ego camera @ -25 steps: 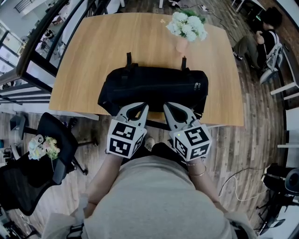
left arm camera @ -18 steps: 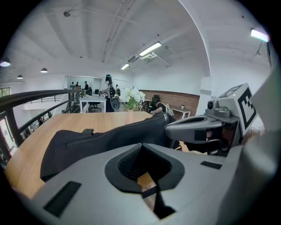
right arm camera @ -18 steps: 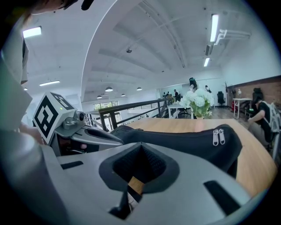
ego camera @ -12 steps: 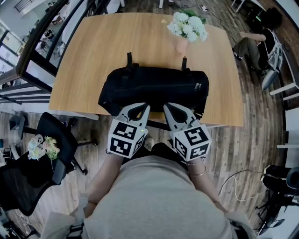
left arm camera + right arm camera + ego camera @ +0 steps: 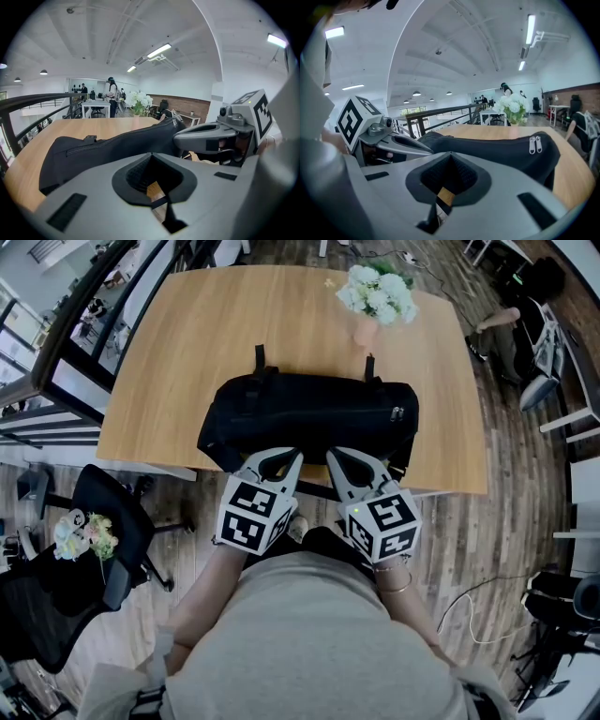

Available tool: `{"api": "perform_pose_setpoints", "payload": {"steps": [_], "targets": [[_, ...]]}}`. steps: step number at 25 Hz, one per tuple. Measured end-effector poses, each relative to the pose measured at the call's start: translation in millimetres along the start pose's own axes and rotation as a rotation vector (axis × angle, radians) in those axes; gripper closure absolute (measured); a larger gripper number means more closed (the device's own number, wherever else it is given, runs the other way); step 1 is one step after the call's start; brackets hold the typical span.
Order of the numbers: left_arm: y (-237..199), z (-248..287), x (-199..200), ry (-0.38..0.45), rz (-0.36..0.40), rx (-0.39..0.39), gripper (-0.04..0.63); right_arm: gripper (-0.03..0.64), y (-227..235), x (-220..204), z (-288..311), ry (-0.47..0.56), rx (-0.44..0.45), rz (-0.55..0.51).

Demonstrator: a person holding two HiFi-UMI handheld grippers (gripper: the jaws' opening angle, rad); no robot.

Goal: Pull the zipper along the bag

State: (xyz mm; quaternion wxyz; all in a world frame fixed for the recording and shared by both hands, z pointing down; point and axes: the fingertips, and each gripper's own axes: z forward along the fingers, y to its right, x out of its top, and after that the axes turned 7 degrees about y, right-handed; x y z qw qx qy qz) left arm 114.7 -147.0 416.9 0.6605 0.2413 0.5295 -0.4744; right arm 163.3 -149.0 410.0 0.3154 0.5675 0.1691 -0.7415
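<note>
Hovering side by side at the near edge of the wooden table [image 5: 234, 324], the left gripper [image 5: 270, 457] and right gripper [image 5: 354, 457] both point at the black duffel bag [image 5: 309, 413], with their tips just short of its near side. Jaws on each are pressed together with nothing caught between them; only a sliver of table wood shows through the gap behind the pads. The bag lies lengthwise across the table, close to the front edge, with two straps [image 5: 258, 357] poking out on the far side. Twin metal zipper pulls [image 5: 533, 144] hang together at the bag's right end.

Step, as a judgement: hands are off the bag, with neither gripper on the pulls or the fabric. Pulls parked at the right end fit two readings: a zipper about to be run from that end, or one already run to it. No view shows whether the teeth along the top are closed or parted, so no call. Any pull would need one gripper opened and pinched onto those small tabs. The other would likely have to hold the soft fabric so the bag doesn't slide or bunch.

Views: the right gripper view shows the pulls as two separate tabs, while the head view shows only a small glint. The left gripper view gives the bag's left end and a zip line along its side instead. Only the head view shows the whole layout, with a vase of flowers [image 5: 364, 331] beyond the bag and an office chair [image 5: 112, 521] on the floor to the left.
</note>
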Motion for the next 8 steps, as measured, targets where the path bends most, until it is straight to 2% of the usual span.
{"api": "perform_pose_setpoints", "payload": {"steps": [8], "targets": [[1.2,-4.6,-0.8,0.0,0.002,-0.005,0.575,0.611,-7.6,-1.1,-2.8,0.001,0.022,-0.008]]}}
